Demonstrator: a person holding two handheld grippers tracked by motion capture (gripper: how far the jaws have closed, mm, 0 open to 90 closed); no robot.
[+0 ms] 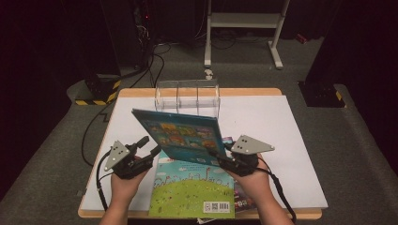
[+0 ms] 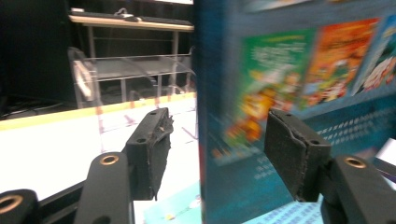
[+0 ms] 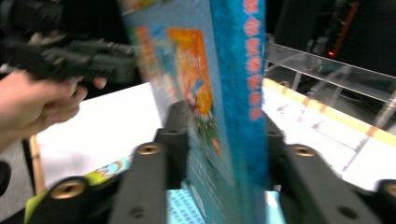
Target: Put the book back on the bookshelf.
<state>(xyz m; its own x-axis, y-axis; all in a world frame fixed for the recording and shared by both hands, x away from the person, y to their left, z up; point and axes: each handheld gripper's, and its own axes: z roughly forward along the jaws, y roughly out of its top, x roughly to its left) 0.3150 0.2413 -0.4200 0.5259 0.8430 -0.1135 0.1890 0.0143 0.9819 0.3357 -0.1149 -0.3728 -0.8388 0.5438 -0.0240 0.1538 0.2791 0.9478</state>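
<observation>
High view: my right gripper (image 1: 224, 158) clamps the blue book (image 1: 180, 133) upright, spine toward the acrylic rack (image 1: 187, 96); my left gripper (image 1: 145, 151) gapes beside it.

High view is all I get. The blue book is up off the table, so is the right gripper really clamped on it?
Observer: Yes. In the right gripper view both jaws of the right gripper press on the blue book, its spine facing the camera.
Operator: And the left one?
Observer: The left gripper is open, and the book's edge sits between its jaws.
Operator: Touching it?
Observer: Cannot tell. The left jaw stands apart from the book; contact at the right jaw is unclear.
</observation>
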